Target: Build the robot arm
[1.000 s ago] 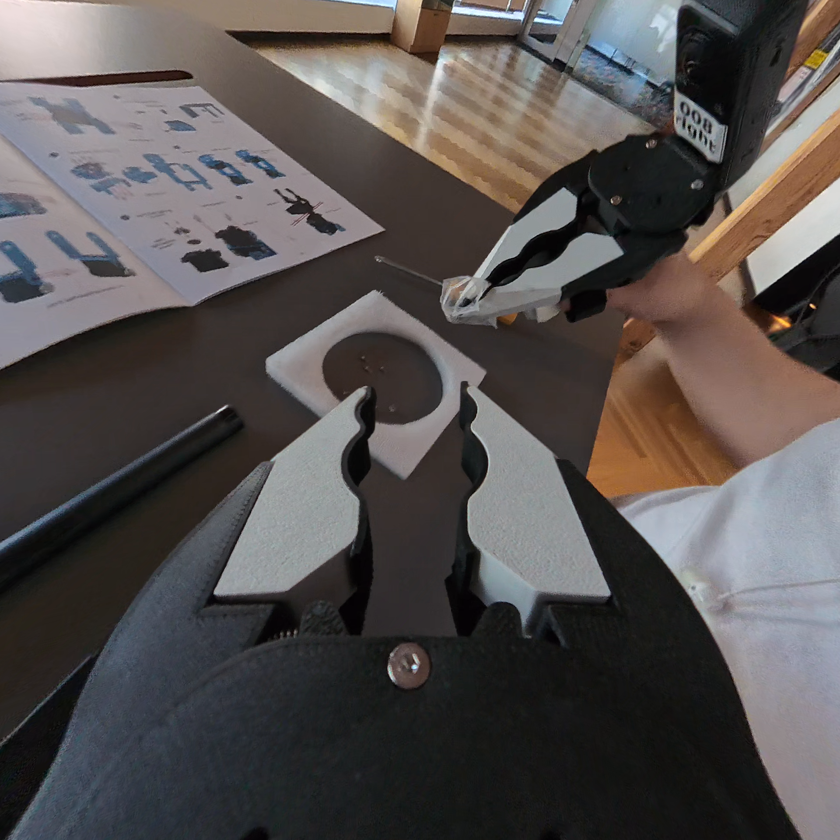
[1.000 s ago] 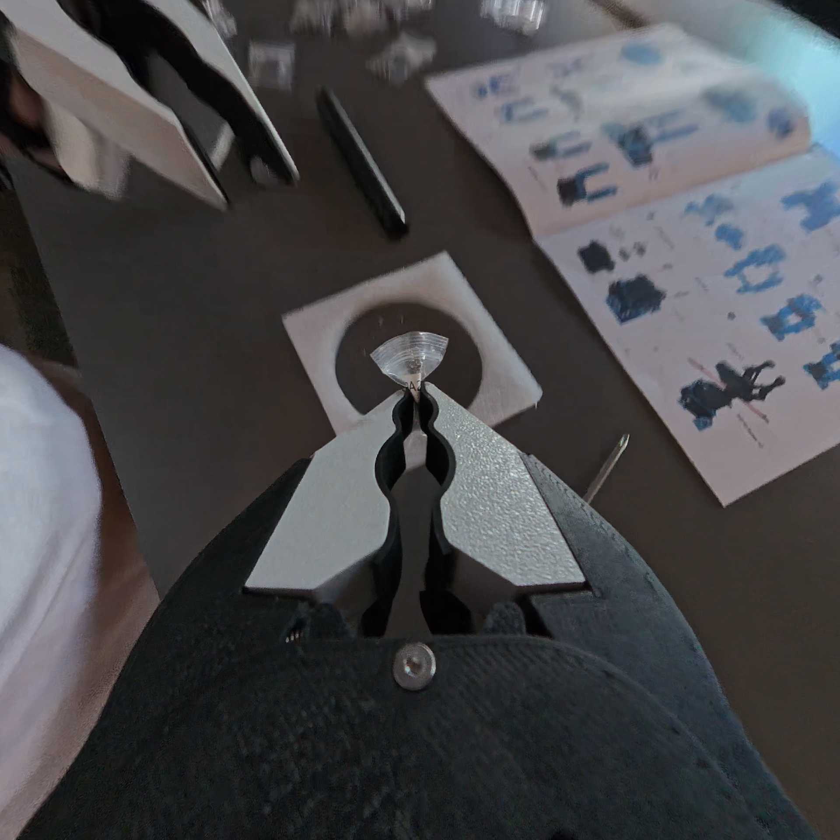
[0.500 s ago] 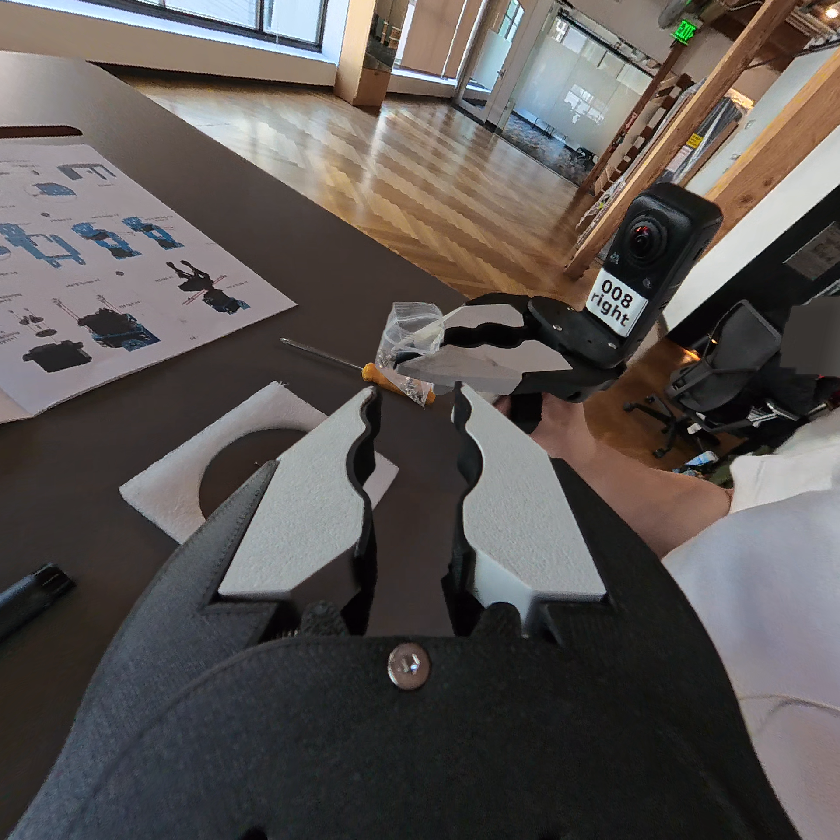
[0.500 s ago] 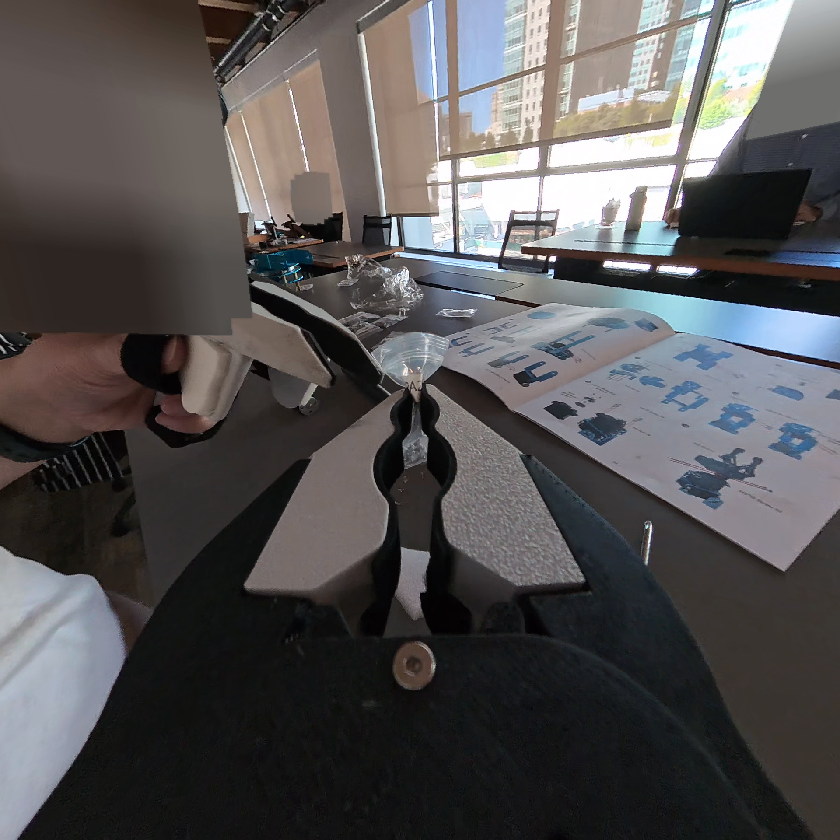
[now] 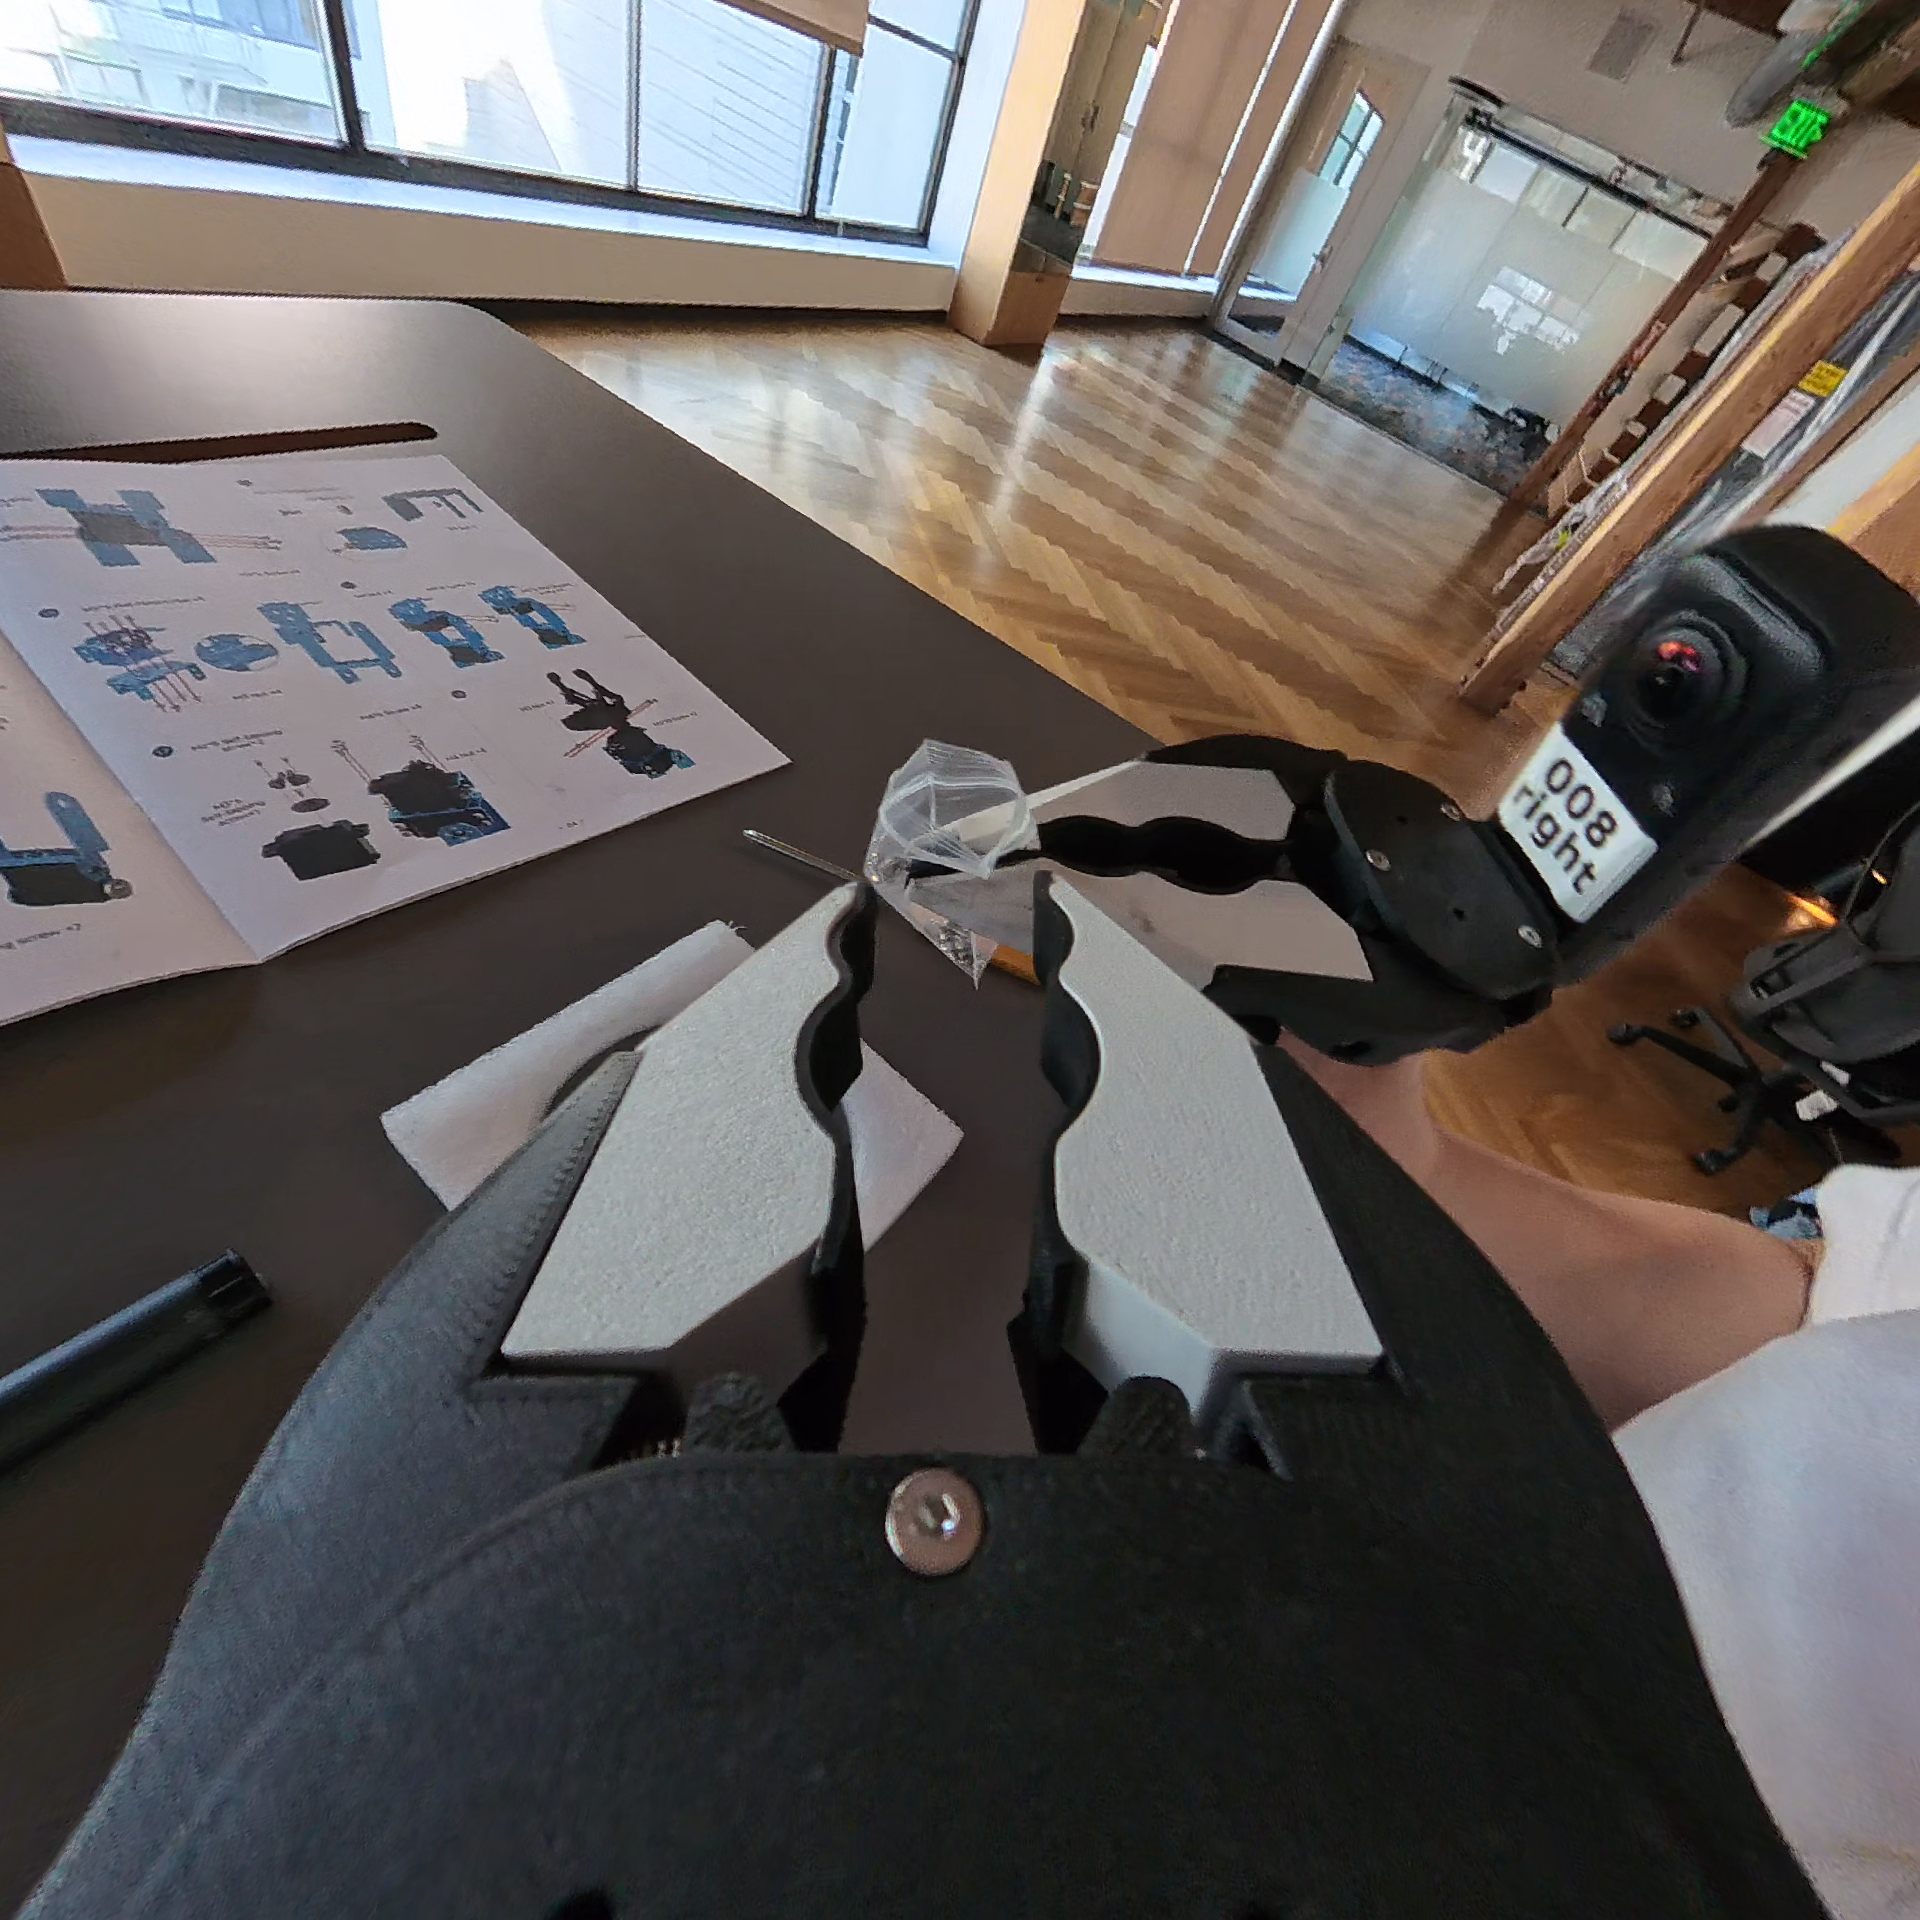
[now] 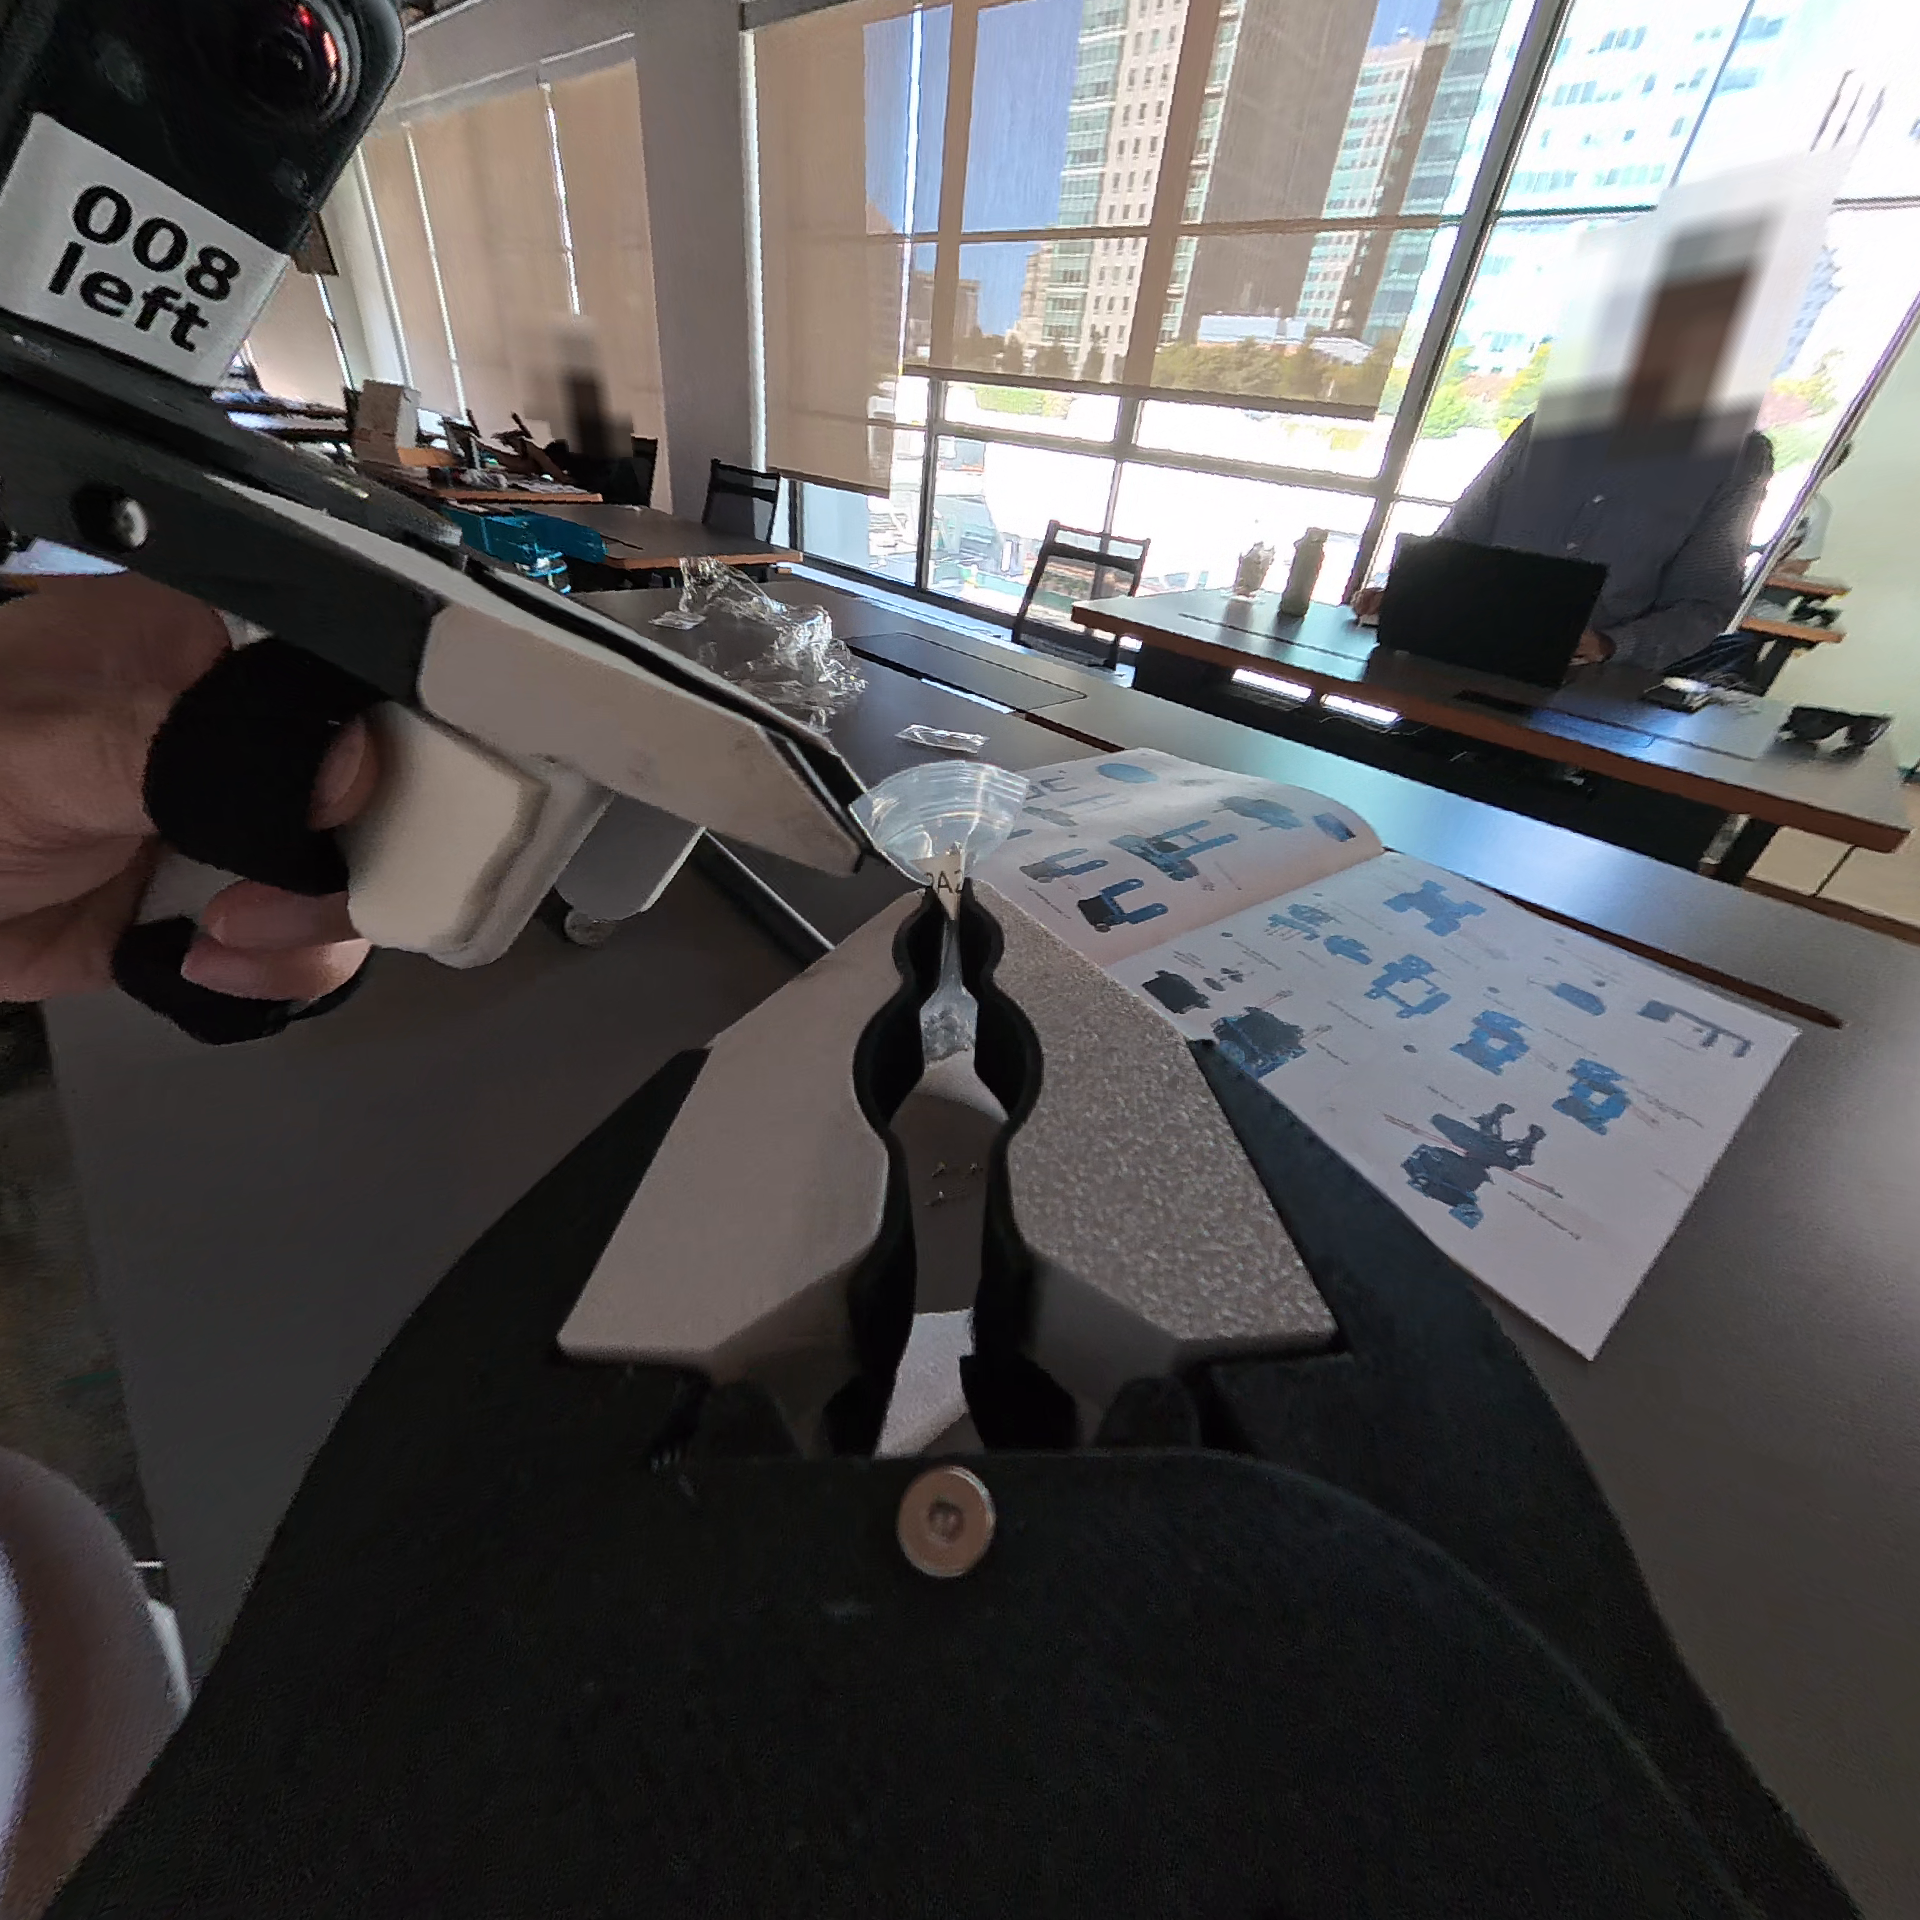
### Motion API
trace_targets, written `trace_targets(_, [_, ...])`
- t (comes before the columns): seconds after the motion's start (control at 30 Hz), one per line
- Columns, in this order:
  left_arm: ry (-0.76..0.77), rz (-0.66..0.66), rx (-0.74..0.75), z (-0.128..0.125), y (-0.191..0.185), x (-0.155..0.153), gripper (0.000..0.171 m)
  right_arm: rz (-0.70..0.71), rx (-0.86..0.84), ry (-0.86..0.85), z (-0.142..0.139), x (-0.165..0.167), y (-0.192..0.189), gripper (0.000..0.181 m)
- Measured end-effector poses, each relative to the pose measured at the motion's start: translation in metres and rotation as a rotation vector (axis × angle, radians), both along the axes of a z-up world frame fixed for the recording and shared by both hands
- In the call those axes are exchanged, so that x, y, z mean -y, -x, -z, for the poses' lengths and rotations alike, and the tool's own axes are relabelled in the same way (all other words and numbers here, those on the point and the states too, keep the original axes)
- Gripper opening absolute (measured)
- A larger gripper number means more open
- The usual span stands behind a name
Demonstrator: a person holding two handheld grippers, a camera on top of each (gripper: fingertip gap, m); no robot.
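Observation:
My right gripper [image 6: 943,896] is shut on a small clear plastic bag [image 6: 940,810] that holds tiny screws, and keeps it above the dark table [image 5: 260,1091]. In the left wrist view the right gripper [image 5: 992,836] comes in from the right with the bag [image 5: 940,810] at its tips. My left gripper [image 5: 954,899] is open and empty, its tips just short of the bag. In the right wrist view the left gripper [image 6: 842,836] reaches in from the left, its tip touching or nearly touching the bag's edge.
A white foam square with a round hole [image 5: 665,1039] lies under the left fingers. A screwdriver [image 5: 800,852] lies beyond it. An open instruction booklet [image 5: 312,675] [image 6: 1403,987] and a black tube [image 5: 125,1351] lie on the table. Crumpled plastic bags [image 6: 769,644] lie farther back. A person sits at a far desk. Left and right tips are no more than a few centimetres apart.
The right gripper swung up from over the foam square to level and came closer to the left gripper. The left gripper rose and stayed open; the bag now sits at its tips.

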State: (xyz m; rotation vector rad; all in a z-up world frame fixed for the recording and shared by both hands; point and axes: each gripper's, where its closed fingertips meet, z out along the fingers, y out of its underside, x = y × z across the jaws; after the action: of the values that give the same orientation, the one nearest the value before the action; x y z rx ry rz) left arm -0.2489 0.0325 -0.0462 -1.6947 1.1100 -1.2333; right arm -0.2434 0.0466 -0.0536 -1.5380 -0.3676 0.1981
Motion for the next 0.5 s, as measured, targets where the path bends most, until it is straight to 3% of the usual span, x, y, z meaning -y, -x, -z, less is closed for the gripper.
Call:
trace_targets(0.2, [0.001, 0.017, 0.010, 0.003, -0.001, 0.000, 0.002, 0.040, 0.072, -0.012, 0.001, -0.004, 0.005, 0.000])
trace_targets(0.5, [-0.002, 0.055, -0.005, 0.009, 0.005, -0.012, 0.000, 0.003, 0.053, 0.021, 0.008, -0.015, 0.012, 0.004])
